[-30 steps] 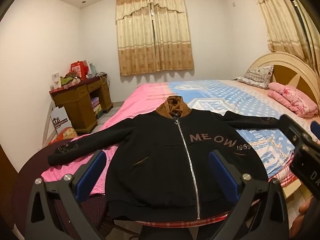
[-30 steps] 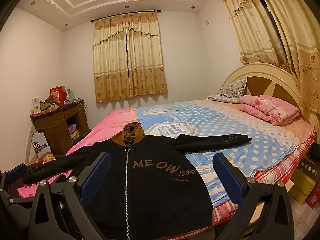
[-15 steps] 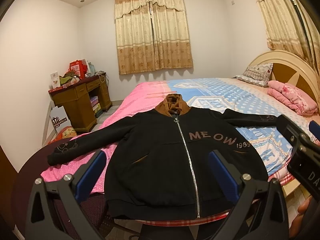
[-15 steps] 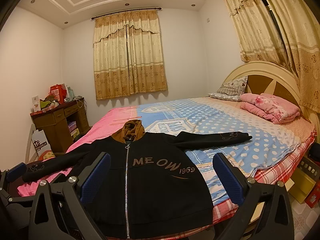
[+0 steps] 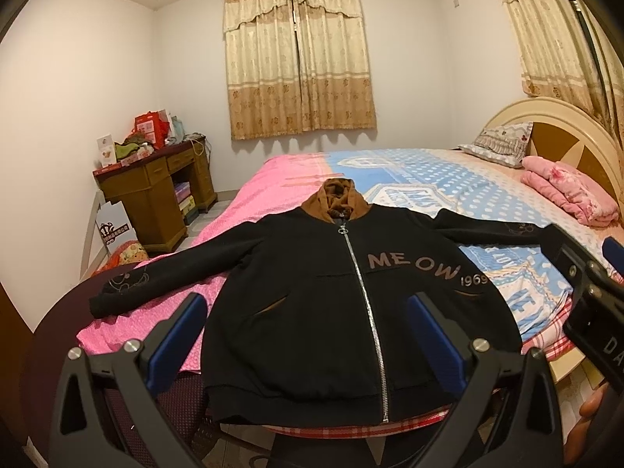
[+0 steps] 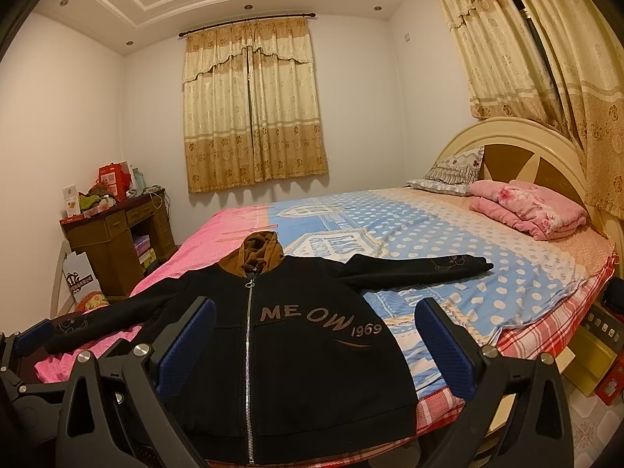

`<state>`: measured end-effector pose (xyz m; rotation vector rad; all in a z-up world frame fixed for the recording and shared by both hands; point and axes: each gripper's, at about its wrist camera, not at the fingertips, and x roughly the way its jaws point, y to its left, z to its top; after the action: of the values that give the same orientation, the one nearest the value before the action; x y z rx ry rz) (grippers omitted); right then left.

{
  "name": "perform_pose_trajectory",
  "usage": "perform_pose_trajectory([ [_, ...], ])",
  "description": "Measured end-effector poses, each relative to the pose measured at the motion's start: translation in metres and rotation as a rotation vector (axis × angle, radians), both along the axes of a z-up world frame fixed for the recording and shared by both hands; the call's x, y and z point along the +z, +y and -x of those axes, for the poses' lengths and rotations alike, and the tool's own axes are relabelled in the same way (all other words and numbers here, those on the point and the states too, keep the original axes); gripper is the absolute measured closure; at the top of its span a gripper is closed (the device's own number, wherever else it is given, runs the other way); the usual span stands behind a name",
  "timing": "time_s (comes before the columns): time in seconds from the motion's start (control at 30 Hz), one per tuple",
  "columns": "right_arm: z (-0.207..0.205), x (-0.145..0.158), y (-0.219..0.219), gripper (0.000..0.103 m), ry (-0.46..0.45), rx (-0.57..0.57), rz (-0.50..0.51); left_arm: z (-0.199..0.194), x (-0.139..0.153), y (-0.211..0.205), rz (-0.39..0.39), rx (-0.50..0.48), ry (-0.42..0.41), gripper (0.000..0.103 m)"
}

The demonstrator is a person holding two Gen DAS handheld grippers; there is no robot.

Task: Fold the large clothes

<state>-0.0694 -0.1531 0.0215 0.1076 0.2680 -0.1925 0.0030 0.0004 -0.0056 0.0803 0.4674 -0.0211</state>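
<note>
A black zip jacket [image 5: 312, 304] with a brown hood and "MEOW 1969" lettering lies flat, front up, on the bed [image 5: 448, 179], both sleeves spread out sideways. Its hem is at the bed's near edge. It also shows in the right wrist view [image 6: 296, 351]. My left gripper [image 5: 306, 316] is open and empty, held above the hem. My right gripper [image 6: 316, 323] is open and empty, held over the jacket's right half. Each gripper shows at the edge of the other's view.
A folded pink blanket [image 6: 526, 210] and a pillow [image 6: 452, 171] lie by the headboard. A brown desk [image 5: 156, 191] with clutter stands at the left wall. Curtains [image 5: 296, 58] cover the far window. A dark round chair [image 5: 54, 335] is at the bed's left corner.
Both views have shifted slightly; the jacket sits a little lower in frame. The jacket has not moved and both grippers stay open.
</note>
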Motion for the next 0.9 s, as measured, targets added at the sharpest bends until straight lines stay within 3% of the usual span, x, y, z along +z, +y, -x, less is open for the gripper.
perform_pose_trajectory([
  [0.9,-0.002,-0.008,0.012,0.001,0.014,0.011,-0.003,-0.002,-0.001,0.001,0.011,-0.004,0.016,0.000],
])
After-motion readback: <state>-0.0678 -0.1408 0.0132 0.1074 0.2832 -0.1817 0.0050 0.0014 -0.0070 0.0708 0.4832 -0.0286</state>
